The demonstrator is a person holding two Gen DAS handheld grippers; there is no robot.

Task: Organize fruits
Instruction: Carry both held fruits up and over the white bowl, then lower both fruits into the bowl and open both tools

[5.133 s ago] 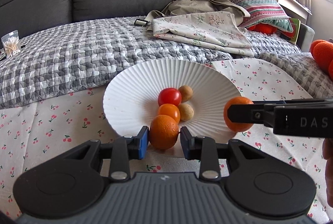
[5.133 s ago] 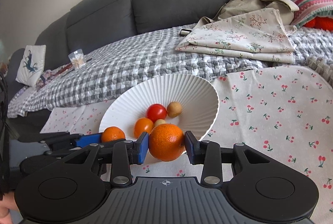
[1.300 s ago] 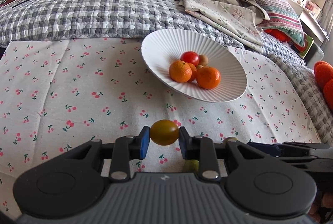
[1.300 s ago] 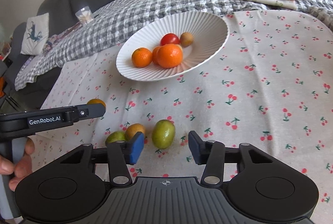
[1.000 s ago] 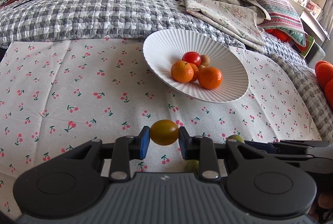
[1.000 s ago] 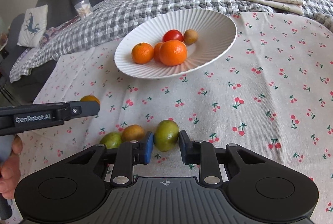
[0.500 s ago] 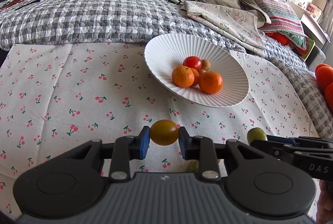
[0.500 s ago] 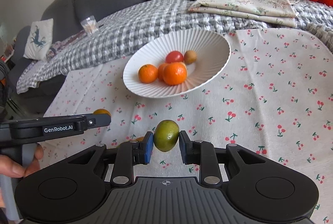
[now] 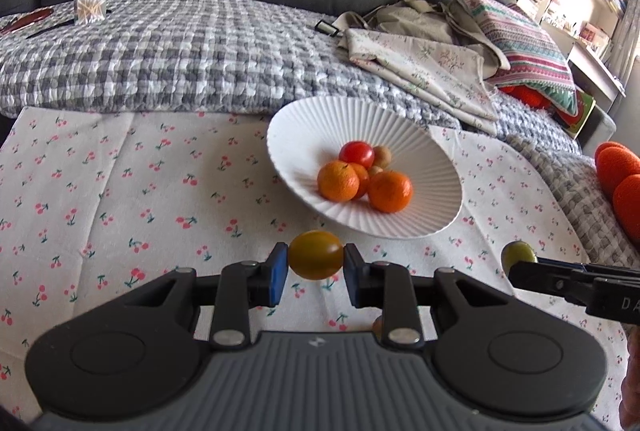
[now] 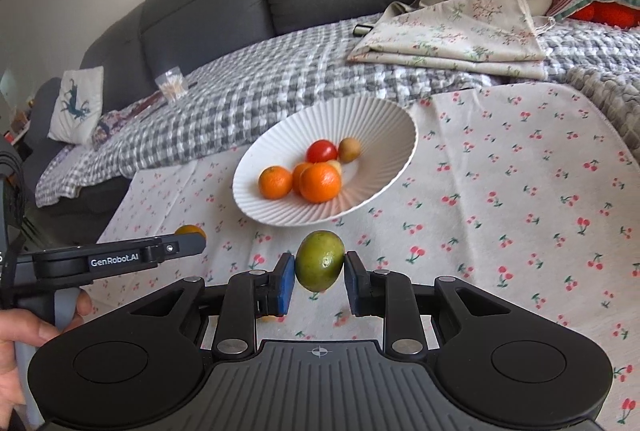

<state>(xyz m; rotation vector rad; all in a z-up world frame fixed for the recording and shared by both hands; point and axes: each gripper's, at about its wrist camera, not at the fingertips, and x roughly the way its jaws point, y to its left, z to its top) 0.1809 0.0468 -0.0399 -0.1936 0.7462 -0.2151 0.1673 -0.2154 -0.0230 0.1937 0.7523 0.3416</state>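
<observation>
The cherry-print cloth (image 9: pixel 120 191) fills most of what I see, running from the checked grey blanket (image 9: pixel 180 51) at its far edge toward me. The white ribbed bowl (image 9: pixel 440 167) sits near that far edge, right of its middle. It holds two oranges, a red tomato, an orange tomato and two small brown fruits, all piled in the hollow.

My left gripper (image 9: pixel 316 275) is clamped on a yellow-orange tomato (image 9: pixel 316 259), carried clear of the cloth just short of the bowl's near rim. My right gripper (image 10: pixel 319 281) is clamped on a green lime-like fruit (image 10: pixel 320 266), also off the cloth and a little short of the rim. From the right wrist view a bit of orange fruit (image 10: pixel 267 318) peeks out under the left finger, so I judge something is left near the cloth's near edge.

I read the step as carrying both fruits to the bowl. To do it well I would lift each over the near rim, aim for bare ribbed floor beside the pile, and lower before letting go. Round fruit dropped on that pile could roll out. I would also keep the two grippers apart, one each side of the pile.
</observation>
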